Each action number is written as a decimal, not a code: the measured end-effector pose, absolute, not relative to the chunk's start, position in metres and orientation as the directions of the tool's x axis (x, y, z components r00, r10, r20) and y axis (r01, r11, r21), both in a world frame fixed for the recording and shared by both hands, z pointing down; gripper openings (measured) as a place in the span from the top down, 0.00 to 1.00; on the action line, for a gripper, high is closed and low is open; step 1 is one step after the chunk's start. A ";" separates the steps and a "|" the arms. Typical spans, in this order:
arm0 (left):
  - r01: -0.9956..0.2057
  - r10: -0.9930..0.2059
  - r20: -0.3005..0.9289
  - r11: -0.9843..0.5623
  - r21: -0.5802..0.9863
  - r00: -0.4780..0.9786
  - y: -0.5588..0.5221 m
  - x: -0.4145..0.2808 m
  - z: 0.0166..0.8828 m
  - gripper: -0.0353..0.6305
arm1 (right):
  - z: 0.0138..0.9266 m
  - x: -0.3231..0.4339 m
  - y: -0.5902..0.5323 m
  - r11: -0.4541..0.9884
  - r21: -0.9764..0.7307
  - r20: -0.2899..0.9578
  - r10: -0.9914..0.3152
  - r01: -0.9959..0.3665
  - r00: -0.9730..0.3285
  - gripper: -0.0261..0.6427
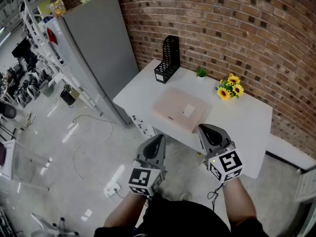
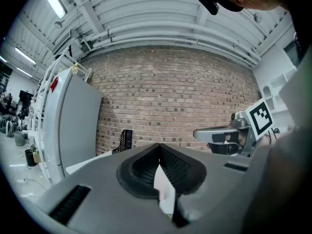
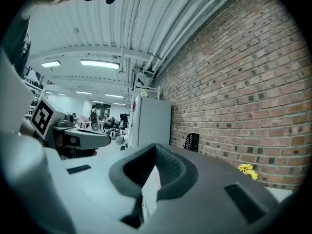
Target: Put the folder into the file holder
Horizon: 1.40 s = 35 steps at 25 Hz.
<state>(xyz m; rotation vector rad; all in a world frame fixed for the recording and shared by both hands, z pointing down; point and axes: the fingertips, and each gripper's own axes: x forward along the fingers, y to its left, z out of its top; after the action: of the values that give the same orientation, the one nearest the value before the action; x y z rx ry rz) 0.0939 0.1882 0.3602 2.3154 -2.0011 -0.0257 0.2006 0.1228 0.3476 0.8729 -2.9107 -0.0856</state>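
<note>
Folder (image 1: 180,110) lies flat on the bench (image 1: 247,125), holder (image 1: 168,59) at its 11 o'clock, since our left hand-held gripper (image 1: 159,138) and right hand-held gripper (image 1: 204,129) hover closed, empty.

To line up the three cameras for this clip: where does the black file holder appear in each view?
Head view: file holder upper centre, on the table's far corner against the brick wall.
Left gripper view: file holder small, left of centre, at the wall's foot.
Right gripper view: file holder small, right of centre, at the wall's foot.
Shared landmark: the brick wall.
</note>
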 end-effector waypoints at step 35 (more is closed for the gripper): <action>-0.966 -0.963 0.133 -0.218 0.138 0.236 0.132 -0.070 0.415 0.62 | 0.389 0.046 0.069 0.780 0.010 0.143 -0.621 -0.626 -0.771 0.60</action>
<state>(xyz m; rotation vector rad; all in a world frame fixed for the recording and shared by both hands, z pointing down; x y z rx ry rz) -0.0705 0.1324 0.4147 2.3116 -1.8312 0.0276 0.0461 0.0686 0.3887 0.9974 -2.8321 0.0576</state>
